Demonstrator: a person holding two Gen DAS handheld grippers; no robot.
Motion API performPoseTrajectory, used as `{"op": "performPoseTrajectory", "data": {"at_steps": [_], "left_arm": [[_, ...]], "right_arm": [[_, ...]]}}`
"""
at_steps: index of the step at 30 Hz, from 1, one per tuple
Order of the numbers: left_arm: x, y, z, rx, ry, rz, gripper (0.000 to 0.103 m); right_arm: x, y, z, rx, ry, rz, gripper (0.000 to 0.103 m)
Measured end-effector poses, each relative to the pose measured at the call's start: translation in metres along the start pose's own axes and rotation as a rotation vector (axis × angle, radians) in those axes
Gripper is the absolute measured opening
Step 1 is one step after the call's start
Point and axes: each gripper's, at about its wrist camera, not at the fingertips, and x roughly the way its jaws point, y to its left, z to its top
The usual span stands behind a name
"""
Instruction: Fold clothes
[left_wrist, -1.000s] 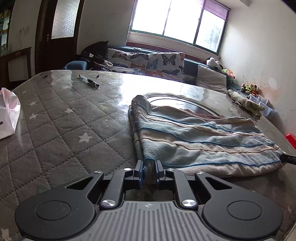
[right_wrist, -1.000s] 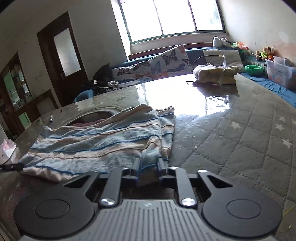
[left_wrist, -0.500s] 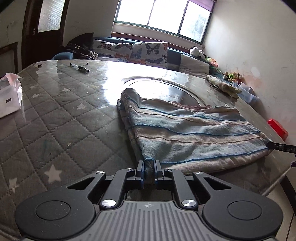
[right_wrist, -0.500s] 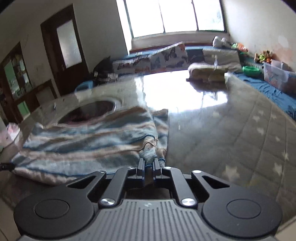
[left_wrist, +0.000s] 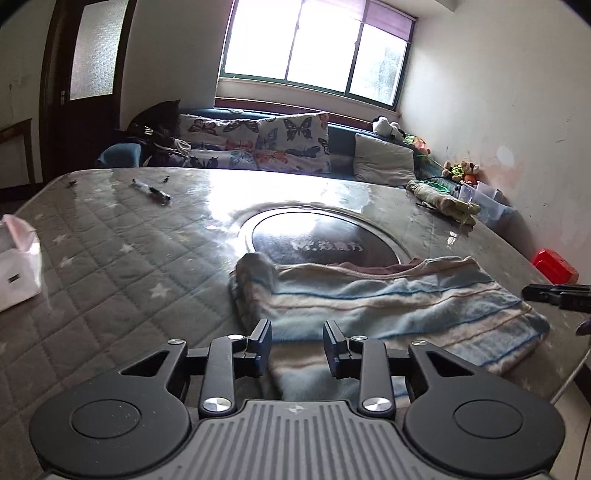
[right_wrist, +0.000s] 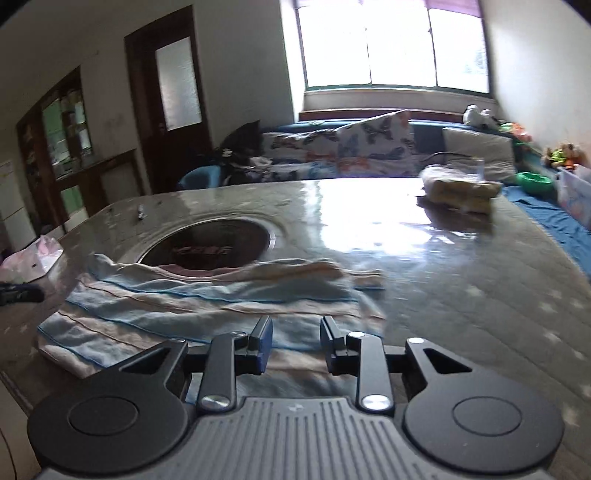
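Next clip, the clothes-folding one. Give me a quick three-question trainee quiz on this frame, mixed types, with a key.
1. True or false: the left gripper is clamped on the striped blue-and-cream fleece garment.
2. The black pen lies on: A) the quilted grey star-print table cover B) the butterfly cushions C) the floor.
3. Fill in: the right gripper's jaws stand ___.

Key: 1 false; 2 A; 3 open.

We cannot read the smeared lettering on the dark round glass inset (right_wrist: 207, 245). The white plastic bag (left_wrist: 18, 258) is cut by the left edge. The striped blue-and-cream knit garment's (left_wrist: 388, 302) near hem is hidden behind the gripper body.
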Motion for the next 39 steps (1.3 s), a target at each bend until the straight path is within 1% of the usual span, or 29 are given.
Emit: {"op": "performPoseTrajectory", "data": {"at_steps": [3,7,14,19,23,25,29,33,36,39], "left_arm": [[0.022,-0.004,0.007,0.011,0.015,-0.009,0.033],[0.048,0.000,0.017,-0.009,0.046,-0.020,0.031],[0.084,0.016,0.038,-0.027,0.060,0.016,0.031],[0.104,0.027,0.040,-0.055,0.087,0.041,0.028],[0.109,0.029,0.036,-0.056,0.094,0.047,0.028],[0.109,0.031,0.035,-0.058,0.091,0.044,0.028],[0.101,0.031,0.037,-0.066,0.073,0.043,0.028],[0.092,0.027,0.040,-0.048,0.042,0.042,0.028],[0.100,0.028,0.038,-0.043,0.064,0.052,0.028],[0.107,0.033,0.035,-0.043,0.077,0.058,0.028]], "right_arm": [[0.019,0.010,0.007,-0.019,0.016,0.031,0.028],[0.047,0.011,0.017,-0.017,0.041,0.027,0.029],[0.080,-0.005,0.030,0.056,0.066,-0.015,0.029],[0.095,-0.011,0.038,0.084,0.059,-0.024,0.029],[0.108,-0.016,0.040,0.092,0.068,-0.045,0.029],[0.116,-0.021,0.037,0.108,0.087,-0.067,0.028],[0.115,-0.024,0.038,0.111,0.082,-0.079,0.028],[0.107,-0.010,0.046,0.077,0.059,-0.060,0.029],[0.112,-0.003,0.049,0.066,0.064,-0.040,0.029],[0.113,0.000,0.047,0.059,0.075,-0.040,0.029]]}}
